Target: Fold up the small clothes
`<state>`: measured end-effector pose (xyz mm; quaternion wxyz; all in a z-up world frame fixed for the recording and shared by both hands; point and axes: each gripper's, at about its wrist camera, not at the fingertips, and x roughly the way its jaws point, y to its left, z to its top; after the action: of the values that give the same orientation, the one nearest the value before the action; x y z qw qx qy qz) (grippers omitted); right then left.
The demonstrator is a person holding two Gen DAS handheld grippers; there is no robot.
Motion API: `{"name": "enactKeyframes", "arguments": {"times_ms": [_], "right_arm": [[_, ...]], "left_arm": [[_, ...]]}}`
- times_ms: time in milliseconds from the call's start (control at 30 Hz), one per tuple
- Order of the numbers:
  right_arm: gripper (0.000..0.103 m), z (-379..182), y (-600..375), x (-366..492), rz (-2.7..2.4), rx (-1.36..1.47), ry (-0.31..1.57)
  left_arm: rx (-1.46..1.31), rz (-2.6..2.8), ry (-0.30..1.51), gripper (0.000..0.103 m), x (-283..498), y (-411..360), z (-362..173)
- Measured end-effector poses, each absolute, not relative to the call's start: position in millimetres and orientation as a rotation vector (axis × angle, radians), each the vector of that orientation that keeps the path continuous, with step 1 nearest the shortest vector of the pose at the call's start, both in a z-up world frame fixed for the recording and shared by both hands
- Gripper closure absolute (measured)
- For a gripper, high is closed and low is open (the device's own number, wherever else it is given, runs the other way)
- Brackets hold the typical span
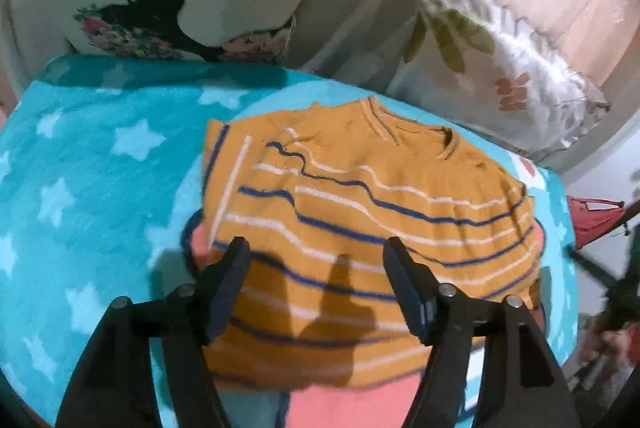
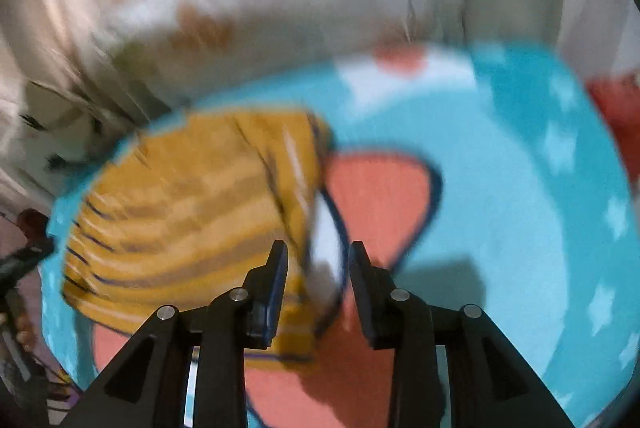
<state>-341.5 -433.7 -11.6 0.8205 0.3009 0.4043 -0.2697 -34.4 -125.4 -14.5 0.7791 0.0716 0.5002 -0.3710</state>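
A turquoise blanket with pale stars [image 1: 100,163] covers the surface, and it has a big pink shape with a dark blue outline [image 2: 376,187] printed in the middle. Behind its far edge I see cream bedding and a white pillow with a leaf pattern [image 1: 496,67]. A red object [image 1: 592,220] is past the right edge of the blanket.

The mustard sweater with blue and white stripes [image 1: 360,211] lies flat on the blanket, near the far edge, its neckline turned to the far side. Its sides look folded in, so it makes a compact block, and it partly covers the pink shape.

The left tongs [image 1: 316,252] hang above the near part of the sweater, with the jaws wide apart and nothing between them; their shadow falls on the fabric. The right tongs [image 2: 318,252] are over the right edge of the sweater, the jaws moderately apart and holding nothing. The right view is blurred
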Motion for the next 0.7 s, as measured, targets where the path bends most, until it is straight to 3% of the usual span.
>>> {"name": "enactKeyframes", "arguments": {"times_ms": [167,367,500,700], "right_arm": [[0.068,14.9,-420.8,-295.5,-0.464,0.566,0.835],[0.068,-28.2,-414.0,-216.8,-0.358,0.564,0.943],[0.07,-76.6,-433.7,-188.3,-0.431,0.617,1.057],[0.069,-45.5,-432.4,-196.0,-0.485,0.617,0.967]], "left_arm": [[0.206,-0.739,1.171,0.033,-23.0,-135.2,-65.1],[0.247,-0.758,1.135,0.021,-27.4,-142.1,-65.8],[0.237,-0.752,1.167,0.02,-24.2,-142.6,-61.1],[0.124,-0.741,1.134,0.02,-25.8,-124.0,-28.8]]}}
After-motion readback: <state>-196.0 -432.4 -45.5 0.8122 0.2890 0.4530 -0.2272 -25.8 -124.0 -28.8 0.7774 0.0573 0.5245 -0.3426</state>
